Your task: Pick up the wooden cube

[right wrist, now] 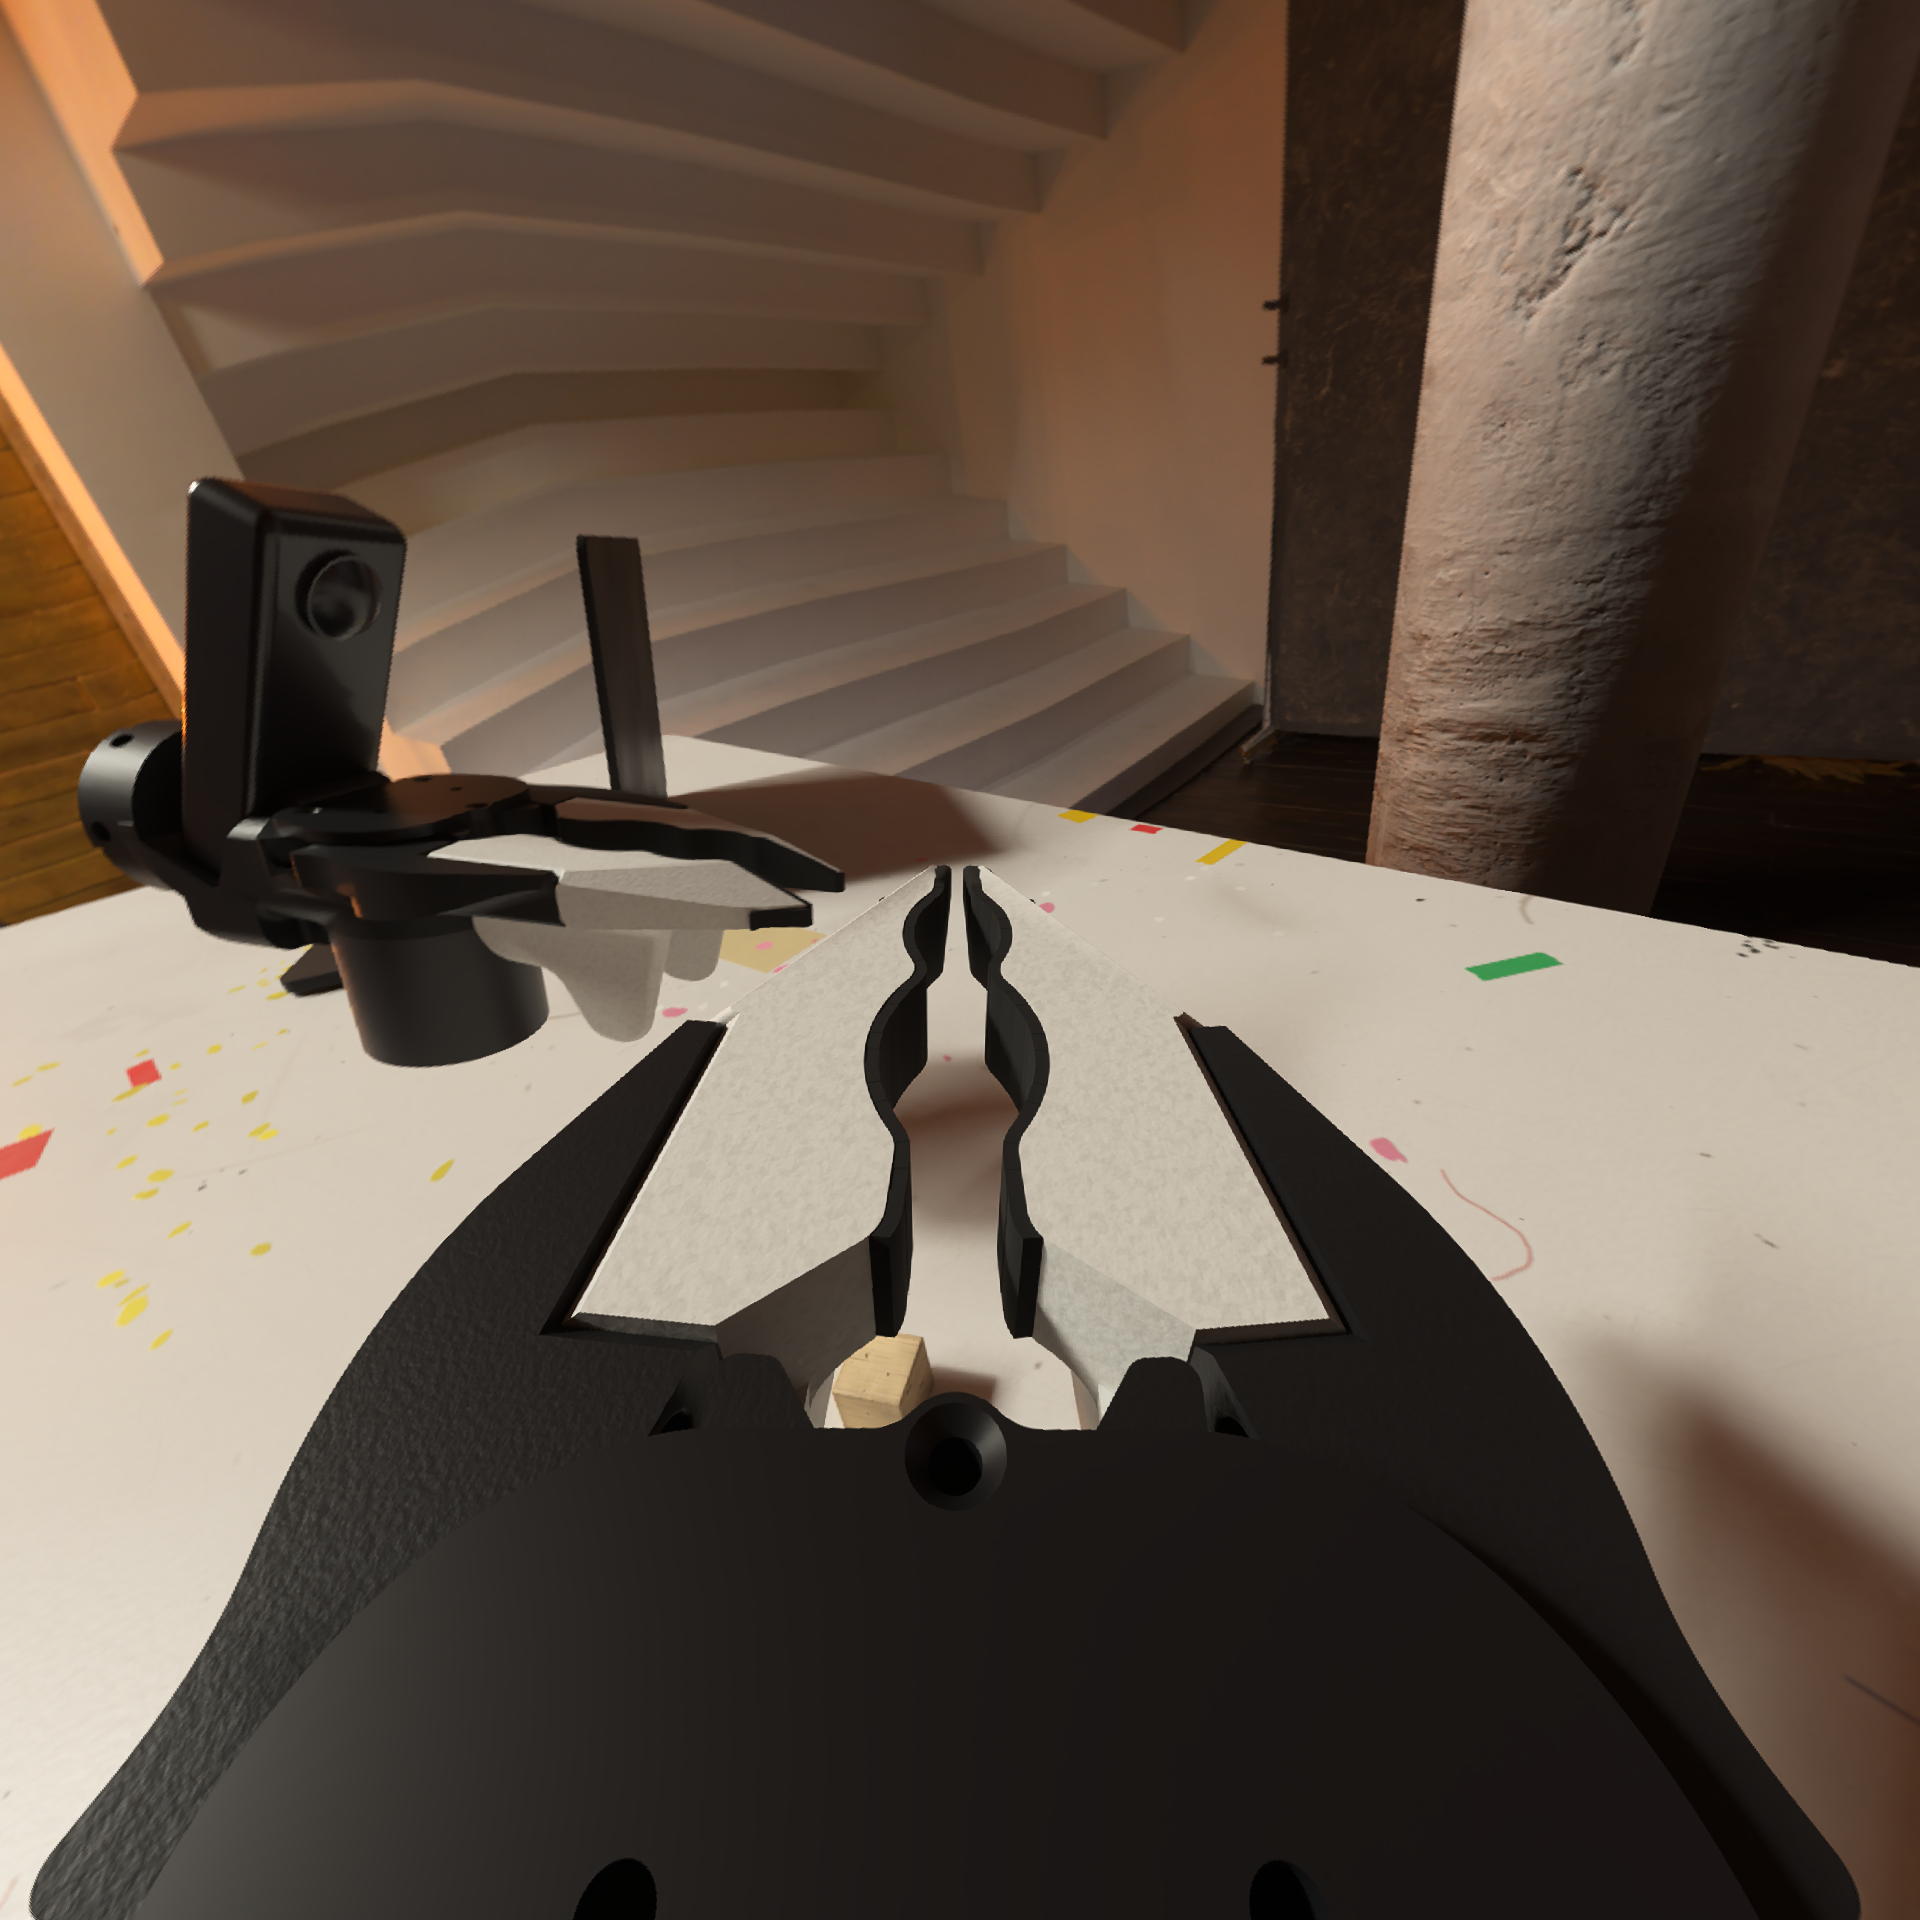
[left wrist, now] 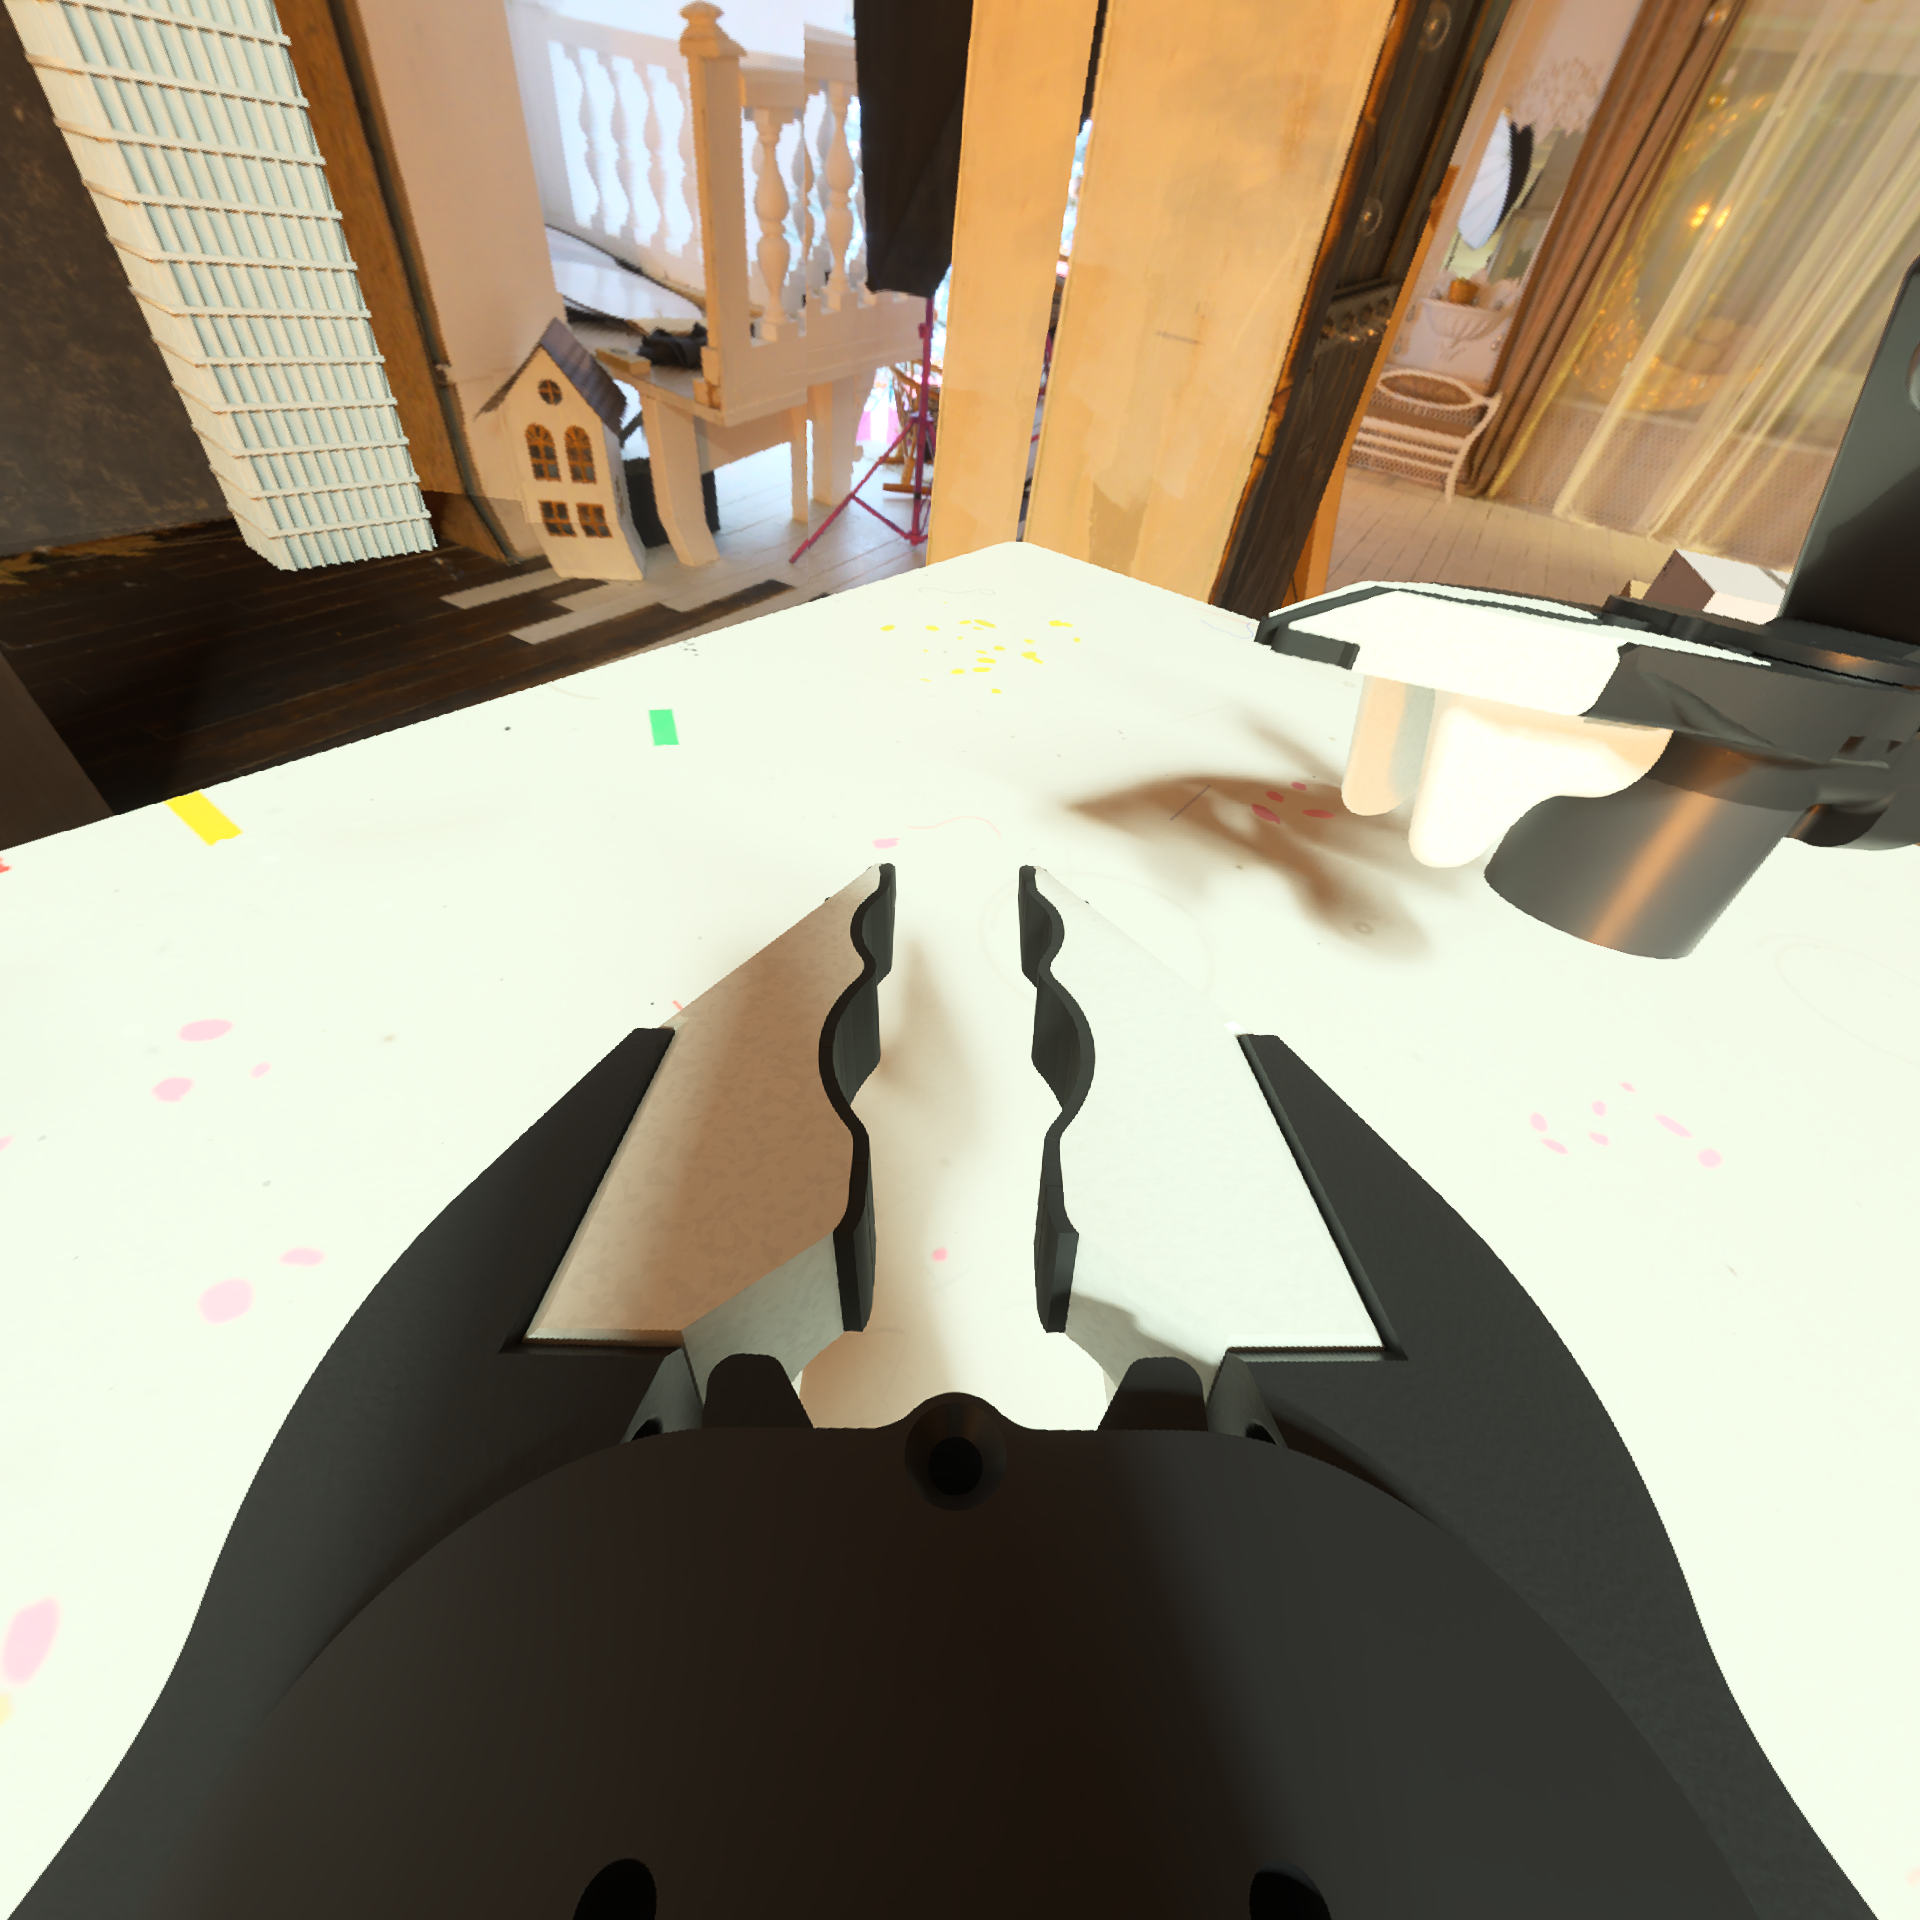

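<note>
Counting two grippers and one wooden cube [right wrist: 881,1395]; no readable writing or brand anywhere. Hovering over white table [left wrist: 416,987]: left gripper [left wrist: 956,883], fingers parted by a narrow gap, pinching nothing. Showing in the right wrist view: right gripper [right wrist: 956,883], tips nearly pressed together, a sliver of gap remaining, gripping nothing. Sitting on the table below the right gripper's finger roots, toward its left finger: the cube, ungrasped. Dotting the tabletop: yellow, pink, red and green marks.

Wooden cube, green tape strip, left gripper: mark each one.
wooden cube [right wrist: 880,1394], right wrist view, on its front face.
green tape strip [left wrist: 663,726], left wrist view, on its middle.
left gripper [left wrist: 956,878], left wrist view, midway between its fingertips.
</note>
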You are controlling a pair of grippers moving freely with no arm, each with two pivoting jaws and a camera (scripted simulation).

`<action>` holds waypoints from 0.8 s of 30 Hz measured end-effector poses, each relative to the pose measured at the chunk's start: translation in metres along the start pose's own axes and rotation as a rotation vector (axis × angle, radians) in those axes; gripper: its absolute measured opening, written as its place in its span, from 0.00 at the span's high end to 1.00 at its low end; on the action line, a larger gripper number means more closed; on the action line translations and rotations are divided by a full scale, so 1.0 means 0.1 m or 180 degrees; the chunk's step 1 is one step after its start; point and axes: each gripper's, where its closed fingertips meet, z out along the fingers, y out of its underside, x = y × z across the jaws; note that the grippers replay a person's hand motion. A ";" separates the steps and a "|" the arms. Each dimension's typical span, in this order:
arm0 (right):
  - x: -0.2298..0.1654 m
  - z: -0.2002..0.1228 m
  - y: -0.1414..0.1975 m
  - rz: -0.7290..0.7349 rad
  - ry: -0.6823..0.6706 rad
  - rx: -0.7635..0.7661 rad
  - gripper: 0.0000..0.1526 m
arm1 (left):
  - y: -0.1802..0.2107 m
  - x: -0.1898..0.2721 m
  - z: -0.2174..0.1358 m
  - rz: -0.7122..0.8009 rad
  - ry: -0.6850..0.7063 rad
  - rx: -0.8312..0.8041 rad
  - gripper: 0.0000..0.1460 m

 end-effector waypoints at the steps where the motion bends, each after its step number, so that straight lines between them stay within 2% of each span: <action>1: 0.03 -0.01 -0.02 0.0029 0.0029 0.0021 0.98 | -0.01 -0.01 -0.01 -0.0008 -0.0012 0.0008 0.84; 6: 0.16 -0.08 -0.15 0.0029 0.0154 0.0136 0.95 | -0.06 -0.06 -0.05 -0.0024 -0.0082 0.0070 0.84; 9: 0.24 -0.14 -0.25 -0.0064 0.0295 0.0251 0.94 | -0.16 -0.11 -0.13 -0.0044 -0.0175 0.0284 0.88; 11: 0.32 -0.21 -0.34 -0.0039 0.0457 0.0367 0.86 | -0.23 -0.14 -0.19 -0.0094 -0.0207 0.0420 0.89; 13: 0.37 -0.29 -0.44 -0.0017 0.0541 0.0512 0.71 | -0.27 -0.18 -0.22 -0.0147 -0.0228 0.0486 0.89; 17: 0.36 -0.42 -0.60 0.0016 0.0405 0.0749 0.67 | -0.24 -0.17 -0.20 -0.0236 -0.0167 0.0451 0.88; 21: 0.34 -0.43 -0.58 0.0006 0.0374 0.0715 0.67 | -0.06 0.06 -0.03 -0.0222 0.0201 0.0113 0.87; 24: 0.30 -0.41 -0.54 -0.0001 0.0318 0.0640 0.67 | 0.22 0.22 0.13 -0.0147 0.0296 -0.0489 0.77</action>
